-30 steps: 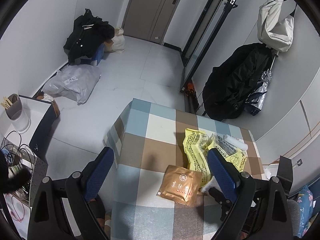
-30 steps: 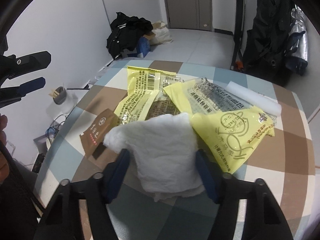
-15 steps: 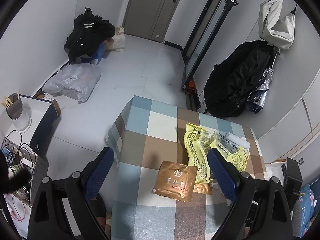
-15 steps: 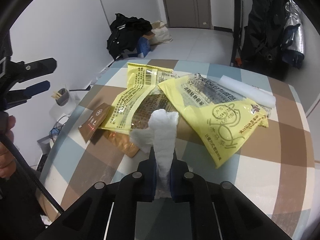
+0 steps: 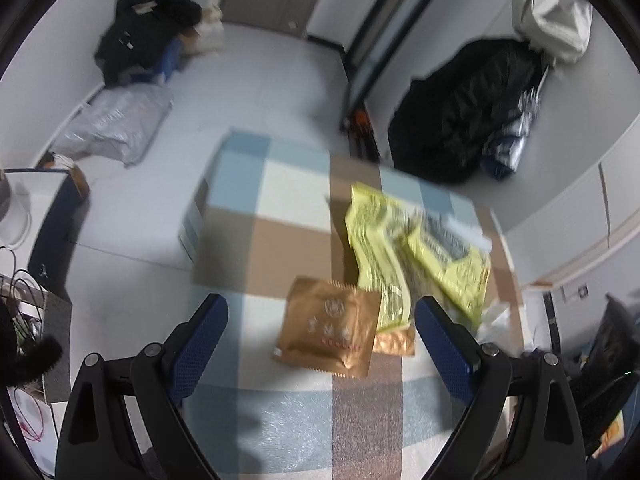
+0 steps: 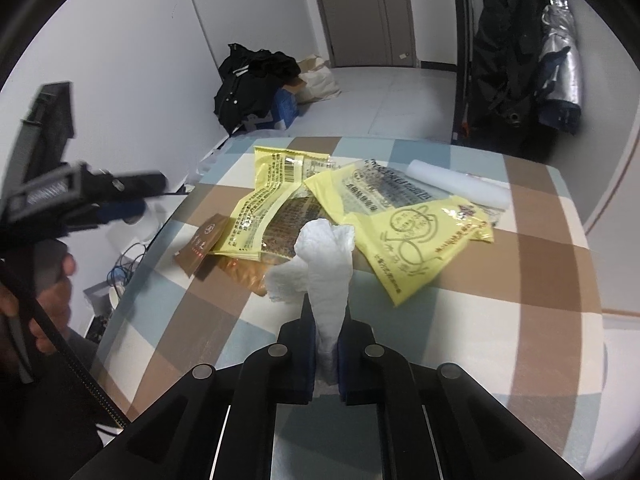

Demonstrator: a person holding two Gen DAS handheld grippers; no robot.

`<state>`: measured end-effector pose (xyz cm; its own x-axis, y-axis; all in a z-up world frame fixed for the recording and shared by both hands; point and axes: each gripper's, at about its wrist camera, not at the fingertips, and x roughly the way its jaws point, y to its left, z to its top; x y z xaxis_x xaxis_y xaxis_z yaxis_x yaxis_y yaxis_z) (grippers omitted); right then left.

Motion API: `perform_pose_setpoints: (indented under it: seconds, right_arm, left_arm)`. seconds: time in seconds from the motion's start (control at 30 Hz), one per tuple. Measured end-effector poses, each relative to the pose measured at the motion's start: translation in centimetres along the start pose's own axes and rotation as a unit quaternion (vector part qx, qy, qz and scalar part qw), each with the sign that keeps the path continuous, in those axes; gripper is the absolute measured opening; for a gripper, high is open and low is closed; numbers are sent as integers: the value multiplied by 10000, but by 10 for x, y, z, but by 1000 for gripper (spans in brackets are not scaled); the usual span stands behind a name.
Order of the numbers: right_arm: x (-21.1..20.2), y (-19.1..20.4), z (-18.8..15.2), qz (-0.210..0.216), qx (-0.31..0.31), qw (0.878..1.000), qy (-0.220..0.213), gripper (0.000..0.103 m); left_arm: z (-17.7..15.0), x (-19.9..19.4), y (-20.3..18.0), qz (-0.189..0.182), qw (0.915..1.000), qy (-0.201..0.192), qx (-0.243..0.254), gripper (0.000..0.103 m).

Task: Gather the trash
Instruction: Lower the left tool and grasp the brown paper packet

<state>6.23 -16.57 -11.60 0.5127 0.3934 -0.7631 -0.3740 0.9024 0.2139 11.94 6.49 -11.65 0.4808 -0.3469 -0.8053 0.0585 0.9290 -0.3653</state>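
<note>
My right gripper (image 6: 325, 332) is shut on a crumpled white tissue (image 6: 326, 256), which stands up between its pads just above the checked tablecloth (image 6: 520, 312). Behind it lie two yellow wrappers (image 6: 276, 196) (image 6: 416, 232), a brown sachet (image 6: 202, 242) and a white roll (image 6: 460, 186). My left gripper (image 5: 322, 330) hangs open over the table, its blue pads either side of the brown sachet (image 5: 332, 330) without touching it. The yellow wrappers (image 5: 376, 248) (image 5: 452, 256) lie beyond, and a bit of the tissue (image 5: 494, 318) shows at the right. The left gripper (image 6: 104, 196) also shows at the left of the right wrist view.
A black coat (image 5: 460, 108) and a pale bag (image 5: 556, 12) hang at the right wall. Dark clothes on a blue box (image 5: 144, 36) and a grey plastic parcel (image 5: 112, 128) lie on the floor. A hand (image 6: 48, 296) holds the left tool. A small side table (image 5: 48, 208) stands left.
My right gripper closed on the tissue, bunched it upright and lifted it slightly off the cloth. My left gripper dipped lower and came closer over the brown sachet.
</note>
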Motion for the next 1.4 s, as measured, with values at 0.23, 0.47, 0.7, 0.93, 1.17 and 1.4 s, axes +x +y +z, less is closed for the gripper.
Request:
perform_pose_setpoints:
  seconds: [0.23,0.47,0.7,0.93,1.17,1.4]
  right_arm:
    - [-11,-9,-2,68,129,9998,-126,7]
    - [-16,-12,-5,158,155,9995,-218,7]
    - [-20,-15,-7,220,223,9991,-279,7]
    - [-25,-15,-9,235,216,9989,-348,7]
    - [-31,-15,-11,234,229,9986,-407,7]
    - [-37,-10,-13,240,210,9985,-453,7]
  left_arm:
    - [-9,22,-13,337,9982,338,360,93]
    - [-14,27,-19,563,9951,371,725,89]
    - [-15,26,-19,668,9928,305,943,54]
    - [-17,25,-28,543,9922,310,1078,31]
    - [-18,24,-27,284,9940,391,978,14]
    - [-20,23,-23,15,9963,463,722,10]
